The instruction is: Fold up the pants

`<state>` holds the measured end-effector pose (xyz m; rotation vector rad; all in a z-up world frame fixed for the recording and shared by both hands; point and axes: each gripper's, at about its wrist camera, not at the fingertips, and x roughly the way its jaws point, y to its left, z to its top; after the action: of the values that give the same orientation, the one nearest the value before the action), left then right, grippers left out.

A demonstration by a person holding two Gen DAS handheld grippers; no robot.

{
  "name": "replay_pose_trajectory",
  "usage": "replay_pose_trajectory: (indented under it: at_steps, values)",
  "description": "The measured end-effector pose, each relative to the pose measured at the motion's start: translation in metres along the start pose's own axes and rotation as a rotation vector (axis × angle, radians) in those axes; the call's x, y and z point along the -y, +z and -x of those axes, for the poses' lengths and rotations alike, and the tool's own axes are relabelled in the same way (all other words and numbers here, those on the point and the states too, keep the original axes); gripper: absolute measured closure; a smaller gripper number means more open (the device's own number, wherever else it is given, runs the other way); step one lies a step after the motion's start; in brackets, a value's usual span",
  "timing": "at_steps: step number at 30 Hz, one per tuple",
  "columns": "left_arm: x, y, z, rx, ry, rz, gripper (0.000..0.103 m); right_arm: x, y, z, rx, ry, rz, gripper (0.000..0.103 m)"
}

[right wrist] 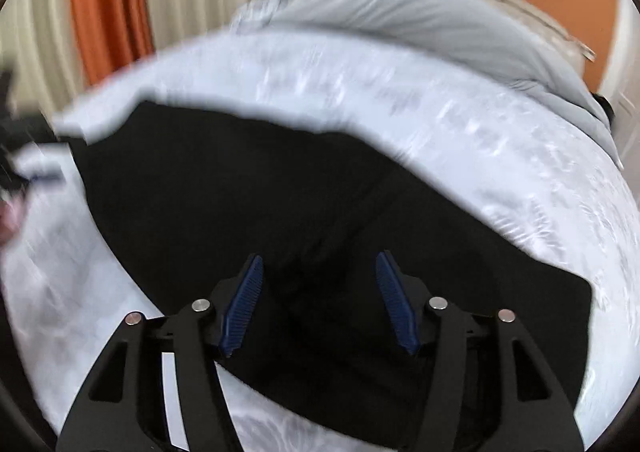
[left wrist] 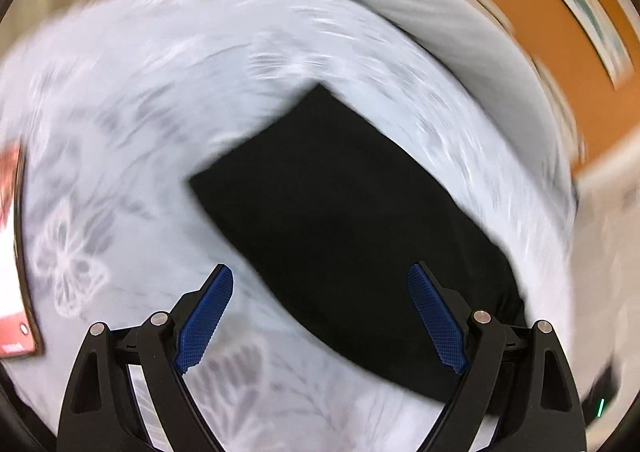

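Note:
Black pants (left wrist: 340, 220) lie flat on a pale bedspread with a butterfly print (left wrist: 120, 156). In the left wrist view they show as a folded dark slab running from the middle to the lower right. My left gripper (left wrist: 320, 276) is open and empty above their near edge. In the right wrist view the pants (right wrist: 280, 188) spread wide across the bed. My right gripper (right wrist: 320, 264) is open and empty over their middle. Both views are blurred by motion.
A grey-blue pillow (right wrist: 400, 12) lies at the head of the bed. A red-and-white phone-like slab (left wrist: 12, 252) lies at the left edge. Orange and cream curtains (right wrist: 108, 12) and an orange wall (left wrist: 520, 32) stand behind.

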<state>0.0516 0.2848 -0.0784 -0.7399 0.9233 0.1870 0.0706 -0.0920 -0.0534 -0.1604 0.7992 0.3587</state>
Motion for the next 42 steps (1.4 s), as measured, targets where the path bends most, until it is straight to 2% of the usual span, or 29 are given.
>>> replay_pose_trajectory:
  at_steps: [2,5,7,9,10,11,13,16,18,20,22,23,26,28,31,34,37,40,41,42]
  values:
    - [-0.026,0.01,-0.009,-0.02,-0.017,0.125,0.016,0.029,0.002,0.027,0.04,-0.025,-0.105,0.02]
    - [-0.036,0.014,-0.025,-0.053,-0.036,0.182,0.016,0.08,-0.007,0.051,0.046,-0.083,-0.264,0.019]
    - [-0.03,0.014,-0.025,-0.018,-0.043,0.164,0.016,0.115,-0.019,0.059,0.025,-0.128,-0.369,0.019]
    - [-0.018,0.016,-0.034,-0.039,-0.15,0.157,0.019,0.144,-0.03,0.066,0.007,-0.167,-0.46,0.019]
    - [-0.015,0.015,-0.039,-0.051,-0.167,0.172,0.022,0.162,-0.038,0.069,-0.004,-0.189,-0.507,0.018]
    - [-0.01,0.014,-0.042,-0.025,-0.14,0.177,0.03,0.176,-0.045,0.073,-0.012,-0.208,-0.542,0.016]
    - [-0.002,0.015,-0.047,-0.014,-0.115,0.147,0.086,0.199,-0.061,0.084,-0.026,-0.24,-0.611,0.015]
    - [0.038,0.007,-0.027,0.062,-0.161,0.079,0.087,0.222,-0.081,0.099,-0.028,-0.236,-0.685,0.015]
    - [0.089,-0.008,-0.003,0.121,-0.213,-0.078,0.087,0.234,-0.089,0.107,-0.028,-0.244,-0.704,0.015]
    - [0.145,-0.04,0.019,0.163,-0.282,-0.264,0.087,0.242,-0.097,0.115,-0.033,-0.277,-0.698,0.015]
    - [0.185,-0.072,0.024,0.148,-0.349,-0.392,0.086,0.251,-0.106,0.118,-0.047,-0.304,-0.702,0.015]
    - [0.209,-0.096,0.018,0.11,-0.385,-0.47,0.086,0.253,-0.108,0.118,-0.055,-0.306,-0.706,0.015]
    - [0.241,-0.151,-0.014,-0.004,-0.38,-0.621,0.086,0.255,-0.114,0.115,-0.078,-0.31,-0.7,0.015]
    - [0.243,-0.174,-0.044,-0.081,-0.333,-0.646,0.086,0.251,-0.113,0.111,-0.097,-0.308,-0.685,0.015]
    - [0.239,-0.178,-0.062,-0.113,-0.297,-0.64,0.086,0.245,-0.108,0.106,-0.11,-0.293,-0.65,0.015]
    - [0.241,-0.16,-0.042,-0.063,-0.334,-0.609,0.086,0.239,-0.105,0.106,-0.105,-0.291,-0.619,0.015]
    - [0.255,-0.143,-0.012,0.031,-0.373,-0.594,0.086,0.239,-0.106,0.109,-0.101,-0.3,-0.616,0.014]
    - [0.268,-0.14,0.003,0.073,-0.408,-0.571,0.084,0.243,-0.109,0.112,-0.095,-0.302,-0.645,0.013]
    - [0.274,-0.145,-0.001,0.072,-0.411,-0.568,0.078,0.245,-0.11,0.112,-0.093,-0.297,-0.662,0.013]
    - [0.28,-0.159,-0.01,0.055,-0.397,-0.589,0.045,0.247,-0.11,0.111,-0.092,-0.284,-0.68,0.013]
